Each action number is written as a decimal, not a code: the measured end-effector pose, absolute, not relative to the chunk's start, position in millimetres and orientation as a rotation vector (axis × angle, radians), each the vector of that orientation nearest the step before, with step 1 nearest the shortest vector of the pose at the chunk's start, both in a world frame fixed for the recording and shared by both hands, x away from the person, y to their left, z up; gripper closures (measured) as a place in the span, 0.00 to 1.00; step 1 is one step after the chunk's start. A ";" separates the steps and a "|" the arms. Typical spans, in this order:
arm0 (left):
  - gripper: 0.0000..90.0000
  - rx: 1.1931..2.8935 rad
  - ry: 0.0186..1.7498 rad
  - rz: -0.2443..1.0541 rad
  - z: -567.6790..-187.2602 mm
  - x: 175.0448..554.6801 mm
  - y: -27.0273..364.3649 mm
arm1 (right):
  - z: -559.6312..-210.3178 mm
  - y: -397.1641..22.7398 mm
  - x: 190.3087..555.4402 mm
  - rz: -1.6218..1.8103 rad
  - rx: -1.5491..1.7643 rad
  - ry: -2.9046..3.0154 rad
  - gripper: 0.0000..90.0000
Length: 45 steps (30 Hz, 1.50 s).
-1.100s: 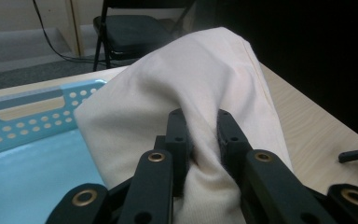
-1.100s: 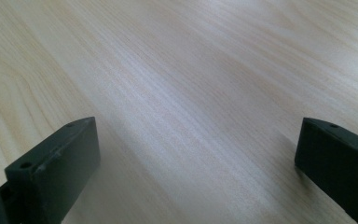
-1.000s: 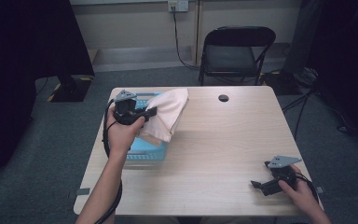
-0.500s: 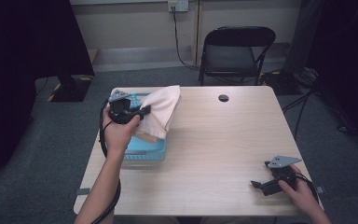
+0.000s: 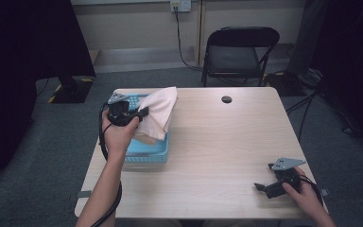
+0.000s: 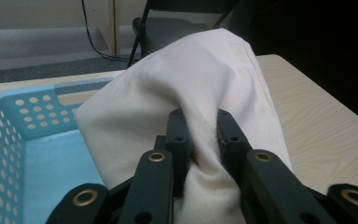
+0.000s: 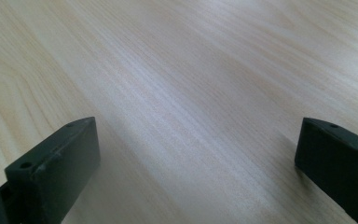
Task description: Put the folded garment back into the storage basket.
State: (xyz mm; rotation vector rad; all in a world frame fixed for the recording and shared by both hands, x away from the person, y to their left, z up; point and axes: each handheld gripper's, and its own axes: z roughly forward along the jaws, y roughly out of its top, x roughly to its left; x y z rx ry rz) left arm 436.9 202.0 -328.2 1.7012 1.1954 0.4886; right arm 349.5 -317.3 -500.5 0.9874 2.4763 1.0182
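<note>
Left gripper (image 5: 144, 112) carried cloth (image 5: 158, 113) slightly farther over basket (image 5: 146, 153).

You have one cloth (image 5: 158, 113), one blue basket (image 5: 146, 153), two grippers (image 5: 144, 112) (image 5: 260, 187), one table (image 5: 217, 142), one chair (image 5: 238, 52).

Legible markings: none. No text, label, brand, number or sign can be read on any item in these views.
</note>
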 end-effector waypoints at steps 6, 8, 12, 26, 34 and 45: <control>0.87 1.686 1.216 0.482 -332.2 439.6 205.2 | -500.4 -317.3 349.5 1.018 0.987 2.476 0.00; 0.87 1.687 1.224 0.483 -333.8 440.8 206.0 | -500.4 -317.3 349.5 1.018 0.987 2.476 0.00; 0.87 1.680 1.241 0.487 -337.8 443.0 207.1 | -500.5 -317.3 349.5 1.018 0.987 2.476 0.00; 0.87 1.685 1.299 0.515 -352.2 450.5 209.5 | -500.4 -317.3 349.5 1.018 0.988 2.476 0.00; 0.87 1.671 1.331 0.525 -359.3 454.7 211.9 | -500.4 -317.3 349.5 1.018 0.987 2.476 0.00; 0.87 1.652 1.369 0.552 -364.4 459.2 211.2 | -500.4 -317.3 349.5 1.018 0.987 2.476 0.00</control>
